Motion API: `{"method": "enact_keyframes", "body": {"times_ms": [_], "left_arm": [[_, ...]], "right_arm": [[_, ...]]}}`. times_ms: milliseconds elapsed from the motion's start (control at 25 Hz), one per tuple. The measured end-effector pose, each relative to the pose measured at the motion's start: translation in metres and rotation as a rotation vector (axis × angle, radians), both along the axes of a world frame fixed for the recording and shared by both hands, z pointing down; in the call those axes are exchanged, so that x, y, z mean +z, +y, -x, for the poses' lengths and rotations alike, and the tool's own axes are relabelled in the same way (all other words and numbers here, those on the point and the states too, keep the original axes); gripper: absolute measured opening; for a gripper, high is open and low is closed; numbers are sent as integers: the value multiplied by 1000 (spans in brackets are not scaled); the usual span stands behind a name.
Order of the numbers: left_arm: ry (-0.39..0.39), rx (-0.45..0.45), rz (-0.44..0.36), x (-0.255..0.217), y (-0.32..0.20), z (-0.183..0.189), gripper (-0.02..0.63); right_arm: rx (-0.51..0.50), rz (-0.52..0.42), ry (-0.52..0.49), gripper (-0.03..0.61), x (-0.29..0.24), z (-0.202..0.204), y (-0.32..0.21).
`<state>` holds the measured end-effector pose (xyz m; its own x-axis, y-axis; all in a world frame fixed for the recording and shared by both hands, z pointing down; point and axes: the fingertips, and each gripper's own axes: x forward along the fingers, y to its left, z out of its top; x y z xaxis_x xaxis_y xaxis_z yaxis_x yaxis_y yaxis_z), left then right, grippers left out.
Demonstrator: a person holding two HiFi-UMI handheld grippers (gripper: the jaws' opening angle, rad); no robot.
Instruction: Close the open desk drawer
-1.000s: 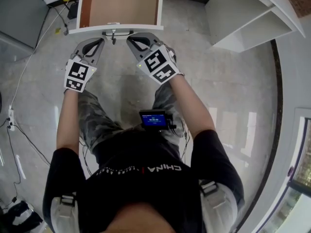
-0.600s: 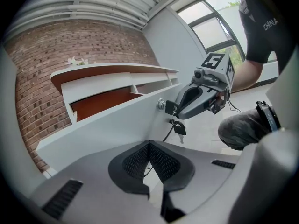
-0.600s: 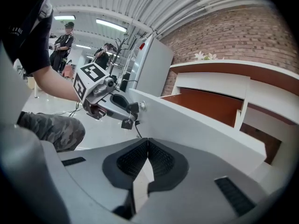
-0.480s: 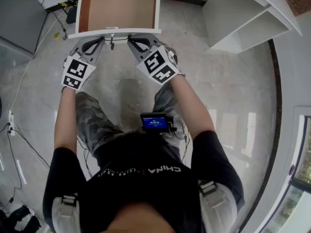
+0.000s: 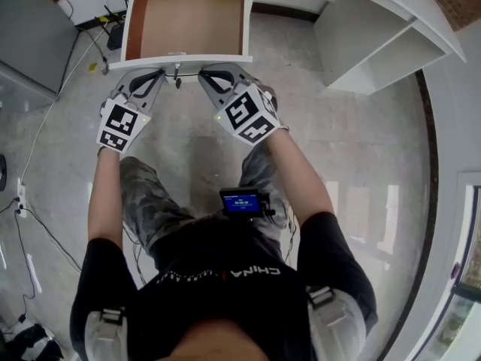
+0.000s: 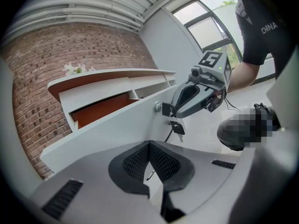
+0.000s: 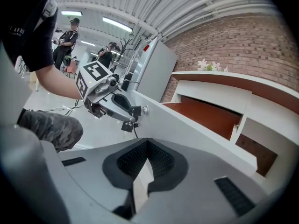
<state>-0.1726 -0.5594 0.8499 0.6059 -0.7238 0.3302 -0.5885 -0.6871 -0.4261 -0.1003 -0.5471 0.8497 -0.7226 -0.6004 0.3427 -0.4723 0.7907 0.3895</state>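
Black-padded jaws of the left gripper [image 5: 155, 74] and the right gripper [image 5: 207, 72] are each closed together on nothing, tips right at the white front of the open drawer [image 5: 188, 17], one on each side of its hanging key [image 5: 177, 76].

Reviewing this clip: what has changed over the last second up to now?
Very little. The drawer and both grippers sit lower in the head view, but the camera itself shifted, so I cannot tell whether the drawer slid in. Nothing was gripped or released. The left gripper and right gripper stay shut, tips at the white drawer front, either side of the key.
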Motion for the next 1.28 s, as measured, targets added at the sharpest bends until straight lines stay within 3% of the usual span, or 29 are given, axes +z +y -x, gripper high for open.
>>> {"method": "enact_keyframes", "body": {"times_ms": [280,560,1120,1240,1280], "left_arm": [[16,23,-35,-32,-7,-2,12],[108,20,-51,-71,-20,-1,11],[47,17,-56,-75,-27,-5,12],[40,35,-48,-73,-27,-5,12],[27,44,-44,-71,-26,-4,12]], "right_arm": [[-6,-26,-40,15,-33,2,-10],[35,-73,-57,15,-68,-6,-26],[-32,-70,7,21,-67,0,-29],[-79,-61,77,143,-56,8,-22],[-86,-70,104,153,-52,11,-20]]}}
